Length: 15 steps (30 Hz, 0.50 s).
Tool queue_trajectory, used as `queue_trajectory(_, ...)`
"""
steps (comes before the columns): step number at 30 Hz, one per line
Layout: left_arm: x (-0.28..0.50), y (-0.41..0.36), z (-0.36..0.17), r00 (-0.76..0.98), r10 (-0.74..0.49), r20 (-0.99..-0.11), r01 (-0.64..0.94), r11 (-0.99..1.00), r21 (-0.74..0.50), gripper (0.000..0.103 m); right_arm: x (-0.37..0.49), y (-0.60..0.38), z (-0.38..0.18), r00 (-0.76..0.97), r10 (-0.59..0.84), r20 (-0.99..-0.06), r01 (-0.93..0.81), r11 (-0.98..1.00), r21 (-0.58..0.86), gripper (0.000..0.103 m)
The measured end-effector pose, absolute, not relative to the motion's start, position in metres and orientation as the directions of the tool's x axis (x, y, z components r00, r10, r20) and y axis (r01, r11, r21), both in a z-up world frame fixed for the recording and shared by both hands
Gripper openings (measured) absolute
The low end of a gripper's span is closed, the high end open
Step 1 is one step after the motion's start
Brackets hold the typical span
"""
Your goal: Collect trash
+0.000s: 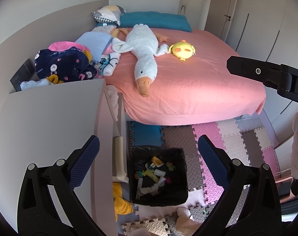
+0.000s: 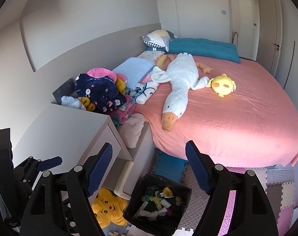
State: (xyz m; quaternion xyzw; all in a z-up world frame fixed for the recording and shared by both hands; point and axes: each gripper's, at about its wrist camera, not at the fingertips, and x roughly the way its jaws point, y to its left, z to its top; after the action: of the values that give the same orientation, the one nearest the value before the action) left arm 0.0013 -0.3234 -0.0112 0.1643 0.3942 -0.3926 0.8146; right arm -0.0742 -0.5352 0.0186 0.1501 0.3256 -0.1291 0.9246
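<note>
A square bin with a black liner [image 1: 133,179] [image 2: 129,210] stands on the foam floor at the foot of the bed. Several bits of trash [image 1: 155,174] [image 2: 158,198] lie inside it: wrappers, white scraps and small coloured pieces. My left gripper [image 1: 149,137] hangs above the bin, open, with nothing between its blue pads. My right gripper [image 2: 149,143] is also above the bin, open and empty. The black frame of the right tool [image 1: 257,70] shows at the right edge of the left wrist view. One blue pad of the left tool [image 2: 50,161] shows at the lower left of the right wrist view.
A pink-sheeted bed [image 1: 198,90] carries a white plush goose [image 1: 143,55], a yellow plush [image 1: 182,49] and a heap of clothes [image 1: 64,64]. A white cabinet [image 1: 50,118] stands left of the bin, a yellow star cushion [image 2: 107,208] lies below it, and puzzle foam mats [image 1: 217,157] cover the floor.
</note>
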Motion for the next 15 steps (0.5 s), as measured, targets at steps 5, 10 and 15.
queue_trajectory(5,-0.0025,-0.324,-0.0124,0.379,-0.515,-0.769,0.777,0.628,-0.037,0.096,-0.0736,-0.5357,0.0191,0.755,-0.141,-0.641,0.336,0.922,0.193,0.077)
queue_trajectory(10,-0.0066,-0.3227,-0.01,0.395,-0.513,-0.762,0.777,0.63,-0.021,0.096,-0.0751,-0.5372,0.0191,0.755,-0.141,-0.64,0.336,0.922,0.193,0.077)
queue_trajectory(15,-0.0065,-0.3218,-0.011,0.395,-0.495,-0.774,0.771,0.637,-0.014,0.096,-0.0779,-0.5372,0.0204,0.757,-0.141,-0.638,0.333,0.924,0.19,0.077)
